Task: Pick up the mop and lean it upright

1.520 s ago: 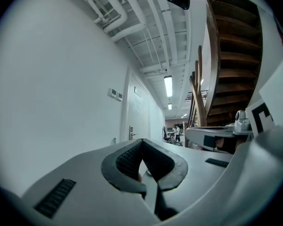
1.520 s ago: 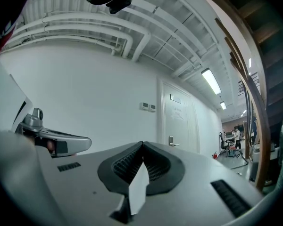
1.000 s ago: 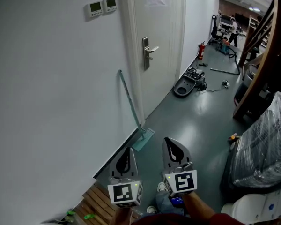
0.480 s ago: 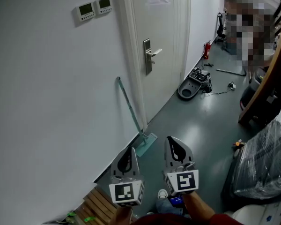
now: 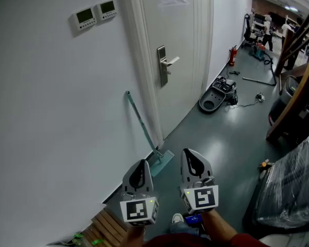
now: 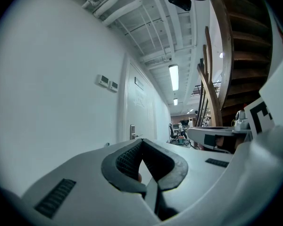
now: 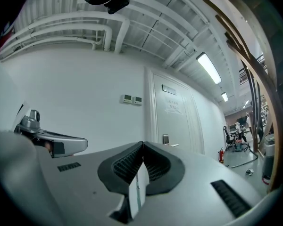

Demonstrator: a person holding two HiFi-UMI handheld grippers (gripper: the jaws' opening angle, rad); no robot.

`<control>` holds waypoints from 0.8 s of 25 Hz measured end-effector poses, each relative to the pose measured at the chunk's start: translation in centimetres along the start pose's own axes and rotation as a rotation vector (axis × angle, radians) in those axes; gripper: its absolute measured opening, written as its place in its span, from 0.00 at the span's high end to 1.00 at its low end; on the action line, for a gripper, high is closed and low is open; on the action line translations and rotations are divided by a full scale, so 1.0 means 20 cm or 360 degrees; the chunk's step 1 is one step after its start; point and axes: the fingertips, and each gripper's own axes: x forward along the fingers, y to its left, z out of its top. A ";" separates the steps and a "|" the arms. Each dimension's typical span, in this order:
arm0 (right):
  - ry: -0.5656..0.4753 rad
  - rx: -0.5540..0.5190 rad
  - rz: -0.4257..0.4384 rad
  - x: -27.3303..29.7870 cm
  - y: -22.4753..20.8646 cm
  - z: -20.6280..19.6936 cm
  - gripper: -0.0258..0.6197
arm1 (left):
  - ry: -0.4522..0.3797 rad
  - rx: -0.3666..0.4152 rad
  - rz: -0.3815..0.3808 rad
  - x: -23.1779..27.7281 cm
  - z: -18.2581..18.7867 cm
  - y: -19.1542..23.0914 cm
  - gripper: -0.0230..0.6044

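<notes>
Mop [image 5: 142,123] is already up against the white wall [image 5: 51,112], just left of the door [image 5: 183,45]; its teal handle slants, top end on the wall, flat head down on the grey floor [image 5: 216,138] by the door frame. Left gripper [image 5: 139,163] and right gripper [image 5: 189,154] sit side by side low in the head view, both pointing ahead toward the mop but clear of it. Left gripper view has the left gripper [image 6: 142,141] clenched, pad tips meeting with nothing between them; right gripper view shows the same for the right gripper [image 7: 142,144], closed and empty. Two small wall controllers [image 5: 95,13] hang up high (tiny green screens); a dark machine [image 5: 216,98] lies on the floor past the door; a red extinguisher [image 5: 233,55] stands further down the hall.
</notes>
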 end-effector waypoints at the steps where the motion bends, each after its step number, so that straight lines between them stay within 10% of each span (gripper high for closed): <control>1: 0.0000 0.0002 0.0004 0.02 -0.02 0.00 0.93 | 0.0002 0.0001 0.0006 0.02 0.00 -0.01 0.94; 20: 0.0009 0.0007 0.0115 0.17 -0.08 -0.06 0.93 | 0.0001 -0.0012 0.0117 0.14 -0.03 0.01 0.94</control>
